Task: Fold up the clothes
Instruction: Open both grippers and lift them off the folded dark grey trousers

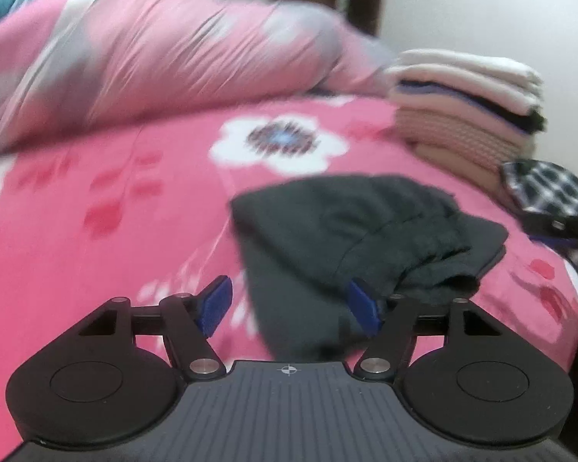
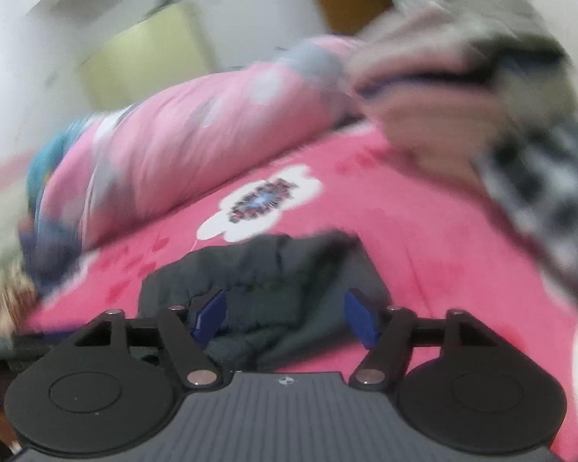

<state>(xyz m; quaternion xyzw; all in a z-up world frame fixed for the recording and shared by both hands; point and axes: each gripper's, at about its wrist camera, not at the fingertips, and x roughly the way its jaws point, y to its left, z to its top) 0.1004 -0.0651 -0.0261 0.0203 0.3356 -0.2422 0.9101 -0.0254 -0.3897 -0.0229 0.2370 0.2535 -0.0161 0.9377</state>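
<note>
Bedroom, white walls, brown door at back; work surface is a bed with a pink floral sheet (image 1: 115, 200), one big white flower print (image 1: 277, 142) mid-bed. Rolled pink quilt (image 1: 154, 57) lies along the far side. Stack of folded clothes (image 1: 470, 104), cream and pink knits with dark layers between, sits at far right on the sheet; a black-and-white checked garment (image 1: 551, 188) lies loose just beside the stack, nearer the camera. The task item, a dark grey garment (image 1: 350, 238), lies on the sheet in front of both tools, partly doubled over, thick fleecy fold bunched on its right side. Left gripper (image 1: 291, 304) is spread wide, blue pads apart, nothing between them, hovering over the garment's near-left edge. Right gripper (image 2: 285, 317) is likewise spread with nothing pinched, over the near edge of the same garment (image 2: 273, 281). Step, as I read it: mid-fold on the grey piece, between grasps, both tools lining up for the next pinch. Next move likely needs each tool to drop onto a near corner or edge, close on a full layer of the thick cloth, then carry it over evenly; the bunched right side may need flattening first. View differences: left wrist shows the stack's layers and the garment's right edge fairly sharp; right wrist blurs the stack (image 2: 462, 88) and checked cloth (image 2: 547, 200) heavily, but shows a yellowish panel (image 2: 142, 57) on the wall and teal fabric (image 2: 54, 154) at the quilt's far end.
</note>
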